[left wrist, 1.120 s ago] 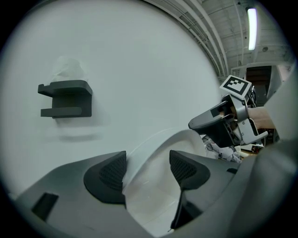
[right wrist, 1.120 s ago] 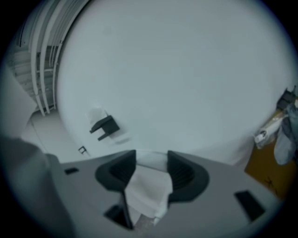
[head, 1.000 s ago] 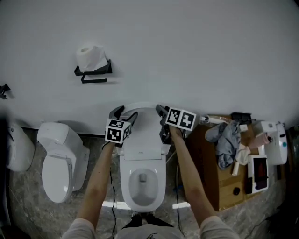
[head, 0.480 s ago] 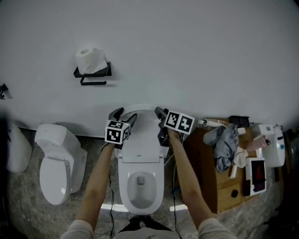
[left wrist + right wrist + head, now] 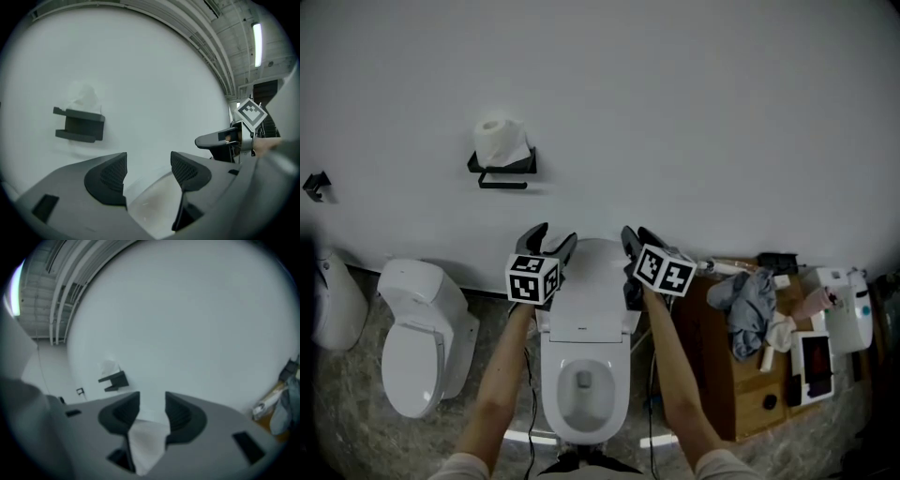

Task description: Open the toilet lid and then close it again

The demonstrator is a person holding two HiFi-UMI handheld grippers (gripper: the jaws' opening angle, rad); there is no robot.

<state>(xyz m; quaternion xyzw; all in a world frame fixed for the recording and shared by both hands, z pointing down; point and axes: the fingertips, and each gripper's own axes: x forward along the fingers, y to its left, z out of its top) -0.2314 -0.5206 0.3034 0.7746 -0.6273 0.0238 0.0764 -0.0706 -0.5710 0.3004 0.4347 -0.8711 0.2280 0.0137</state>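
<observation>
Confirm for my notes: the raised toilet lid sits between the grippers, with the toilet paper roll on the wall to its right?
No: the head view shows the toilet paper roll on the wall left of the toilet lid.

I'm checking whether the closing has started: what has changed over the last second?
Both grippers have risen beside the raised toilet lid, the left gripper and right gripper now at its top corners. The right jaws are closing with the lid's white edge between them, not visibly clamped; the left jaws stand open. The lid stays upright against the wall.
</observation>
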